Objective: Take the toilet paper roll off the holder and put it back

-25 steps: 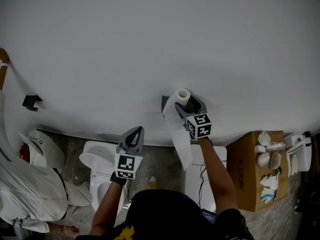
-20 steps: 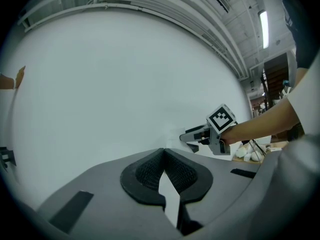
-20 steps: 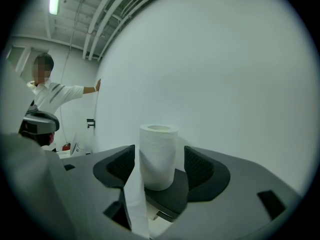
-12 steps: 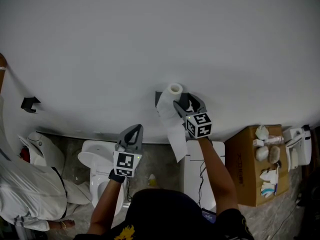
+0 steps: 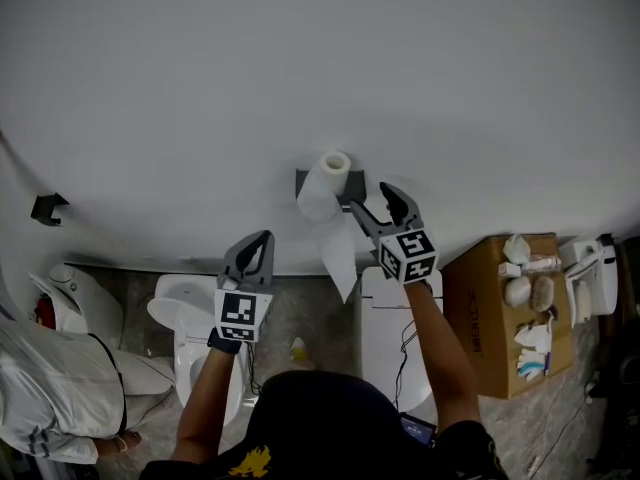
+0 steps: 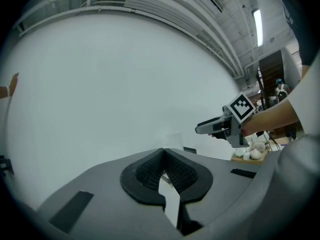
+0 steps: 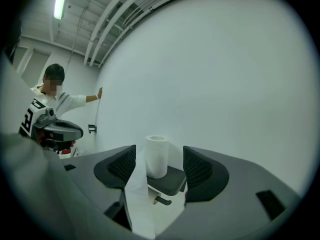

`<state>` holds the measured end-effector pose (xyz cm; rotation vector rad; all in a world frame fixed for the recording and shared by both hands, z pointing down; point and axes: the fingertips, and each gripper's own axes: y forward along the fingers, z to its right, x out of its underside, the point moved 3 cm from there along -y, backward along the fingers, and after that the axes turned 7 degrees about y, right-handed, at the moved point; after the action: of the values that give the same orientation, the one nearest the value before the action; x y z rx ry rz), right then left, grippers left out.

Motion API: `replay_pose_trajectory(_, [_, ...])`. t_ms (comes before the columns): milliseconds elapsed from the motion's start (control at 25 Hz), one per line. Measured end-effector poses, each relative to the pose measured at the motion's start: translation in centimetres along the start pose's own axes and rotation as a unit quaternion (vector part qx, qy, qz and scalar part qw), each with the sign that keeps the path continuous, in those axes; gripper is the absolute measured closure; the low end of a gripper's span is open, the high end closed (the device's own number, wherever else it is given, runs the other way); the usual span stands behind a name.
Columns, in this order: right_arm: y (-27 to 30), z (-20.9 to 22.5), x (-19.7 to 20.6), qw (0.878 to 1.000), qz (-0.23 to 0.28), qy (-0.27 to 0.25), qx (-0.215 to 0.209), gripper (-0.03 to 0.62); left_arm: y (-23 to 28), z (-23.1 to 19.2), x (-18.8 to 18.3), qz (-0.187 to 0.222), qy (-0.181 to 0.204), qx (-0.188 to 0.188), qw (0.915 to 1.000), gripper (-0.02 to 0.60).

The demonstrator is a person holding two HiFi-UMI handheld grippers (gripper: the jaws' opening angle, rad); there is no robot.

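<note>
R tongs (image 5: 372,200) open, clear of roll (image 7: 156,156) on holder (image 7: 169,181); L tongs (image 5: 261,238) shut, empty.

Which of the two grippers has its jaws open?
The right gripper: its jaws stand apart, though they have just been closing slightly, clear of the toilet paper roll. The left gripper is shut.

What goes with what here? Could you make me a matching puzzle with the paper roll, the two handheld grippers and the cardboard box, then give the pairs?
Things:
1. toilet paper roll
2. left gripper
3. right gripper
4. cardboard box

States or places:
A. jaws apart, gripping nothing
B. stands upright on the dark holder
C. at the right, with white things on top
D. jaws shut together, empty

Pairs: 1-B, 2-D, 3-A, 4-C.
</note>
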<state>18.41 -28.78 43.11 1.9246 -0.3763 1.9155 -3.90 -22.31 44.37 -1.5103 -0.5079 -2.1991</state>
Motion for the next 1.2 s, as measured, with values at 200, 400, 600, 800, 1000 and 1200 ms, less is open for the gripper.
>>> replay_pose_trajectory(200, [-1.4, 0.4, -0.3, 1.000, 0.011, 0.006, 0.002, 0.306, 0.4, -0.1, 0.0, -0.002, 0.015, 0.007, 0.9999, 0.563])
replay_pose_trajectory(400, [-1.9, 0.4, -0.2, 1.000, 0.010, 0.006, 0.003, 0.312, 1.0, -0.1, -0.1, -0.004, 0.017, 0.012, 0.9998, 0.563])
replay_pose_trajectory(600, [-1.8, 0.6, -0.1, 1.000, 0.011, 0.005, 0.002, 0.321, 1.9, -0.3, -0.2, -0.001, 0.017, 0.015, 0.9997, 0.563])
replay_pose_trajectory(800, [-1.9, 1.0, -0.4, 1.000, 0.015, 0.005, 0.007, 0.333, 2.4, -0.4, -0.2, 0.000, 0.009, 0.017, 0.9998, 0.563])
replay_pose_trajectory(1000, [-1.8, 1.0, -0.3, 1.000, 0.013, 0.005, 0.007, 0.349, 2.7, -0.6, -0.2, 0.001, 0.013, 0.018, 0.9997, 0.563])
replay_pose_trajectory(1200, [-1.8, 0.5, 0.0, 1.000, 0.013, 0.006, 0.003, 0.378, 2.6, -0.8, 0.1, 0.000, 0.011, 0.017, 0.9998, 0.563])
